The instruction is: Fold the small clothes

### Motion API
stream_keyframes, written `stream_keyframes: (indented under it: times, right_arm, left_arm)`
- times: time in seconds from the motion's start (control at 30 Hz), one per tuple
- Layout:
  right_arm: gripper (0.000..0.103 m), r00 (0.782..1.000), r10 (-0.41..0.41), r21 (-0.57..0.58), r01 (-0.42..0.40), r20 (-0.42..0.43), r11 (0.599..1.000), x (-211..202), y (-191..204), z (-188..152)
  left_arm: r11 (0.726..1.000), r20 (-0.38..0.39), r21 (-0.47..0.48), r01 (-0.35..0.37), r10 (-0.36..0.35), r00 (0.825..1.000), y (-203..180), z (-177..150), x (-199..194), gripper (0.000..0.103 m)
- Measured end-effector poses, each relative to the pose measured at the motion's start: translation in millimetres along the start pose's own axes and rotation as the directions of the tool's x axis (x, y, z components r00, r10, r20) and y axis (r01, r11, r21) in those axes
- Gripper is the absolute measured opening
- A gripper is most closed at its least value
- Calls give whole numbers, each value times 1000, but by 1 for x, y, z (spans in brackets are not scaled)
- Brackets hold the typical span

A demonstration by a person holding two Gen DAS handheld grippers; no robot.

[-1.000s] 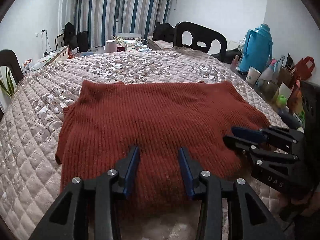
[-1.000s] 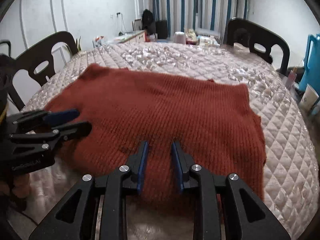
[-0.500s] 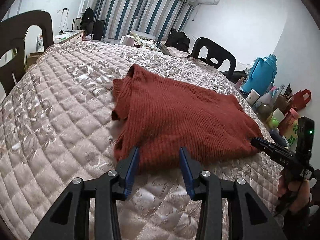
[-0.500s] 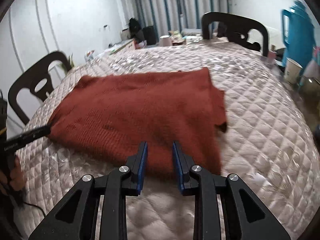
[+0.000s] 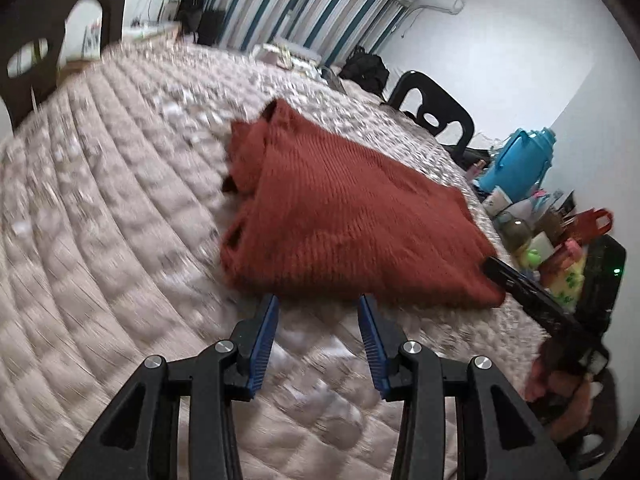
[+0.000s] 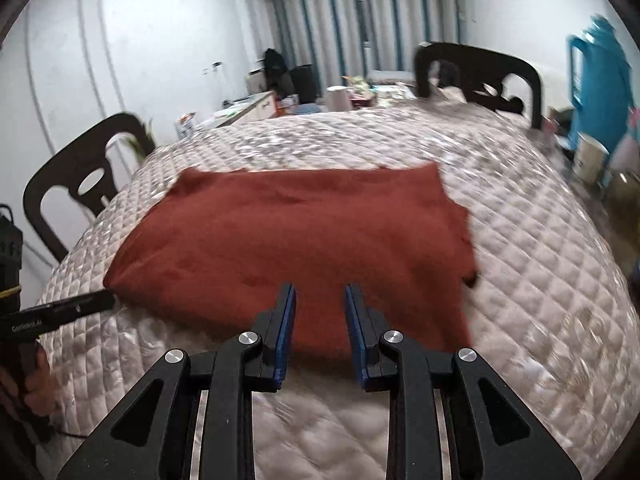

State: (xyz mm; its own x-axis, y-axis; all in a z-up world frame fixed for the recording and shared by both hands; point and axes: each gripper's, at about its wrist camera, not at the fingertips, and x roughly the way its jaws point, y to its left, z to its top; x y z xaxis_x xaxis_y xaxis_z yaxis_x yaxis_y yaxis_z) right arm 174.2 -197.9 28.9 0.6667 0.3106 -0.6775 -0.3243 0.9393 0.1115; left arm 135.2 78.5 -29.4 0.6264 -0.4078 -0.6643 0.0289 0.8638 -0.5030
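Observation:
A rust-red knitted sweater lies folded flat on the quilted table cover; it also shows in the right wrist view. My left gripper is open and empty, its tips just short of the sweater's near left corner edge. My right gripper is open and empty, its tips over the sweater's near edge toward the right corner. The right gripper shows edge-on at the sweater's right corner in the left wrist view. The left gripper shows at the left corner in the right wrist view.
Dark chairs stand at the table's left and far side. A blue thermos jug, cups and small bags crowd the right side. The quilted cover spreads wide around the sweater.
Both grippers have drawn back from over the sweater's middle and swung apart, the left toward its left end, the right toward its right end. Both stay open. The sweater has not moved.

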Motion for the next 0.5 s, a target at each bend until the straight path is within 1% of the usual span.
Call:
stream_keyframes:
  times: [0.07, 0.1, 0.17, 0.23, 0.27, 0.3, 0.37, 0.47, 0.5]
  right_arm:
    - [24, 1000, 10, -61, -10, -1, 998, 9, 17, 5]
    - [21, 1000, 14, -85, -15, -7, 996, 15, 24, 7]
    - [18, 1000, 23, -119, -25, -20, 993, 26, 36, 11]
    - [17, 999, 9, -168, -17, -46, 986, 42, 50, 16]
    - [17, 998, -11, -192, 0, -58, 981, 52, 55, 20]
    - [17, 997, -29, -200, 14, -72, 980, 62, 55, 22]
    - [17, 996, -36, -192, 20, -80, 981, 72, 51, 29]
    - [17, 997, -44, -164, 33, -63, 986, 74, 47, 41]
    - [17, 998, -50, -165, 41, -50, 985, 75, 47, 43]
  left_arm:
    - [998, -24, -54, 24, -26, 999, 5, 0, 6, 44]
    - [996, -23, -78, 36, -38, 999, 7, 1, 8, 44]
    - [990, -10, -130, 54, -56, 998, 13, 3, 9, 44]
    - [977, 4, -195, 82, -83, 997, 20, 8, 12, 44]
    - [972, 11, -217, 92, -91, 996, 23, 9, 13, 44]
    - [966, 19, -236, 100, -99, 995, 26, 9, 14, 44]
    - [959, 38, -263, 109, -102, 994, 30, 10, 14, 44]
    - [954, 57, -278, 109, -97, 994, 31, 11, 15, 44]
    - [955, 61, -277, 106, -92, 994, 32, 10, 14, 46]
